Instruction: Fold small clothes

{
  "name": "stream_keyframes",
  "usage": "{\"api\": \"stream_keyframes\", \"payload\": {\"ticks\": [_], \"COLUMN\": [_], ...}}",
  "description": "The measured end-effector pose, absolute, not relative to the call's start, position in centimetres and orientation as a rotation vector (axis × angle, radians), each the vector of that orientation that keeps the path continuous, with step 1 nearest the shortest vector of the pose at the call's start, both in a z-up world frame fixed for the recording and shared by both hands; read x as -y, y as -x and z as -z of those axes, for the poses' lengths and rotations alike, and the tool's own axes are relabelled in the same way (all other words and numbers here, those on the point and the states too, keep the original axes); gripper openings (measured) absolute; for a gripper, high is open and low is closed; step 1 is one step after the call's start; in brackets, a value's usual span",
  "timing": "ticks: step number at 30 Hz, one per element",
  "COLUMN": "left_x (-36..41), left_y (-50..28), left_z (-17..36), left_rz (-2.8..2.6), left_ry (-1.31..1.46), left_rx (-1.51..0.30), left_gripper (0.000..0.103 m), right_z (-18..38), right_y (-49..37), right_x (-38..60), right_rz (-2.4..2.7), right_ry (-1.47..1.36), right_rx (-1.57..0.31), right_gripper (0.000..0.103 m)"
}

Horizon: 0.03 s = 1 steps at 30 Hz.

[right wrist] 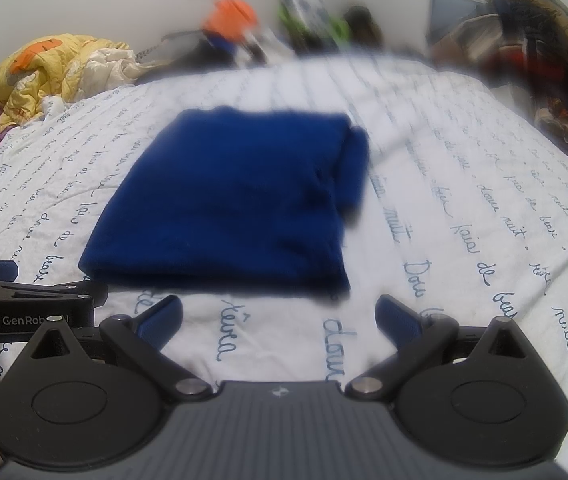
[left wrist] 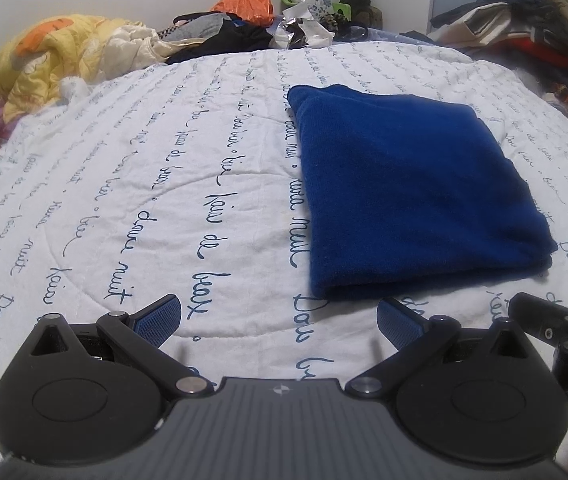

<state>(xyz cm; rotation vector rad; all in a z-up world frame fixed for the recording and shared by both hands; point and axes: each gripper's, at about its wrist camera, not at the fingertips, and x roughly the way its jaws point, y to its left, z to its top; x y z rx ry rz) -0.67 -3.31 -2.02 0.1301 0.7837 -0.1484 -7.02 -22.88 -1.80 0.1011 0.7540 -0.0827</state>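
The deep blue fleecy cloth [left wrist: 411,188] lies folded into a neat thick rectangle on the white quilted bedspread with blue script lettering [left wrist: 144,184], so the fold looks finished, or one more halving remains. The left gripper [left wrist: 280,316] and right gripper [right wrist: 280,316] hover just short of it, fingers spread wide, holding nothing. Heaped clothes and a crumpled yellow quilt [left wrist: 44,60] crowd the far edge by the pale wall

Folded cloth [left wrist: 411,188] lies on the quilt [left wrist: 164,200]; piled clothes [left wrist: 220,36] behind it.
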Motion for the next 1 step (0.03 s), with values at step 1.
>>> {"api": "stream_keyframes", "payload": {"ticks": [1], "left_x": [3.25], "left_y": [0.61], "left_z": [2.0], "left_rz": [0.152], "left_ry": [-0.128], "left_rx": [-0.784], "left_gripper": [0.103], "right_z": [1.79], "right_y": [7.03], "right_x": [22.89], "right_rz": [0.082], "right_ry": [-0.102], "right_rx": [-0.754], "right_gripper": [0.103]}}
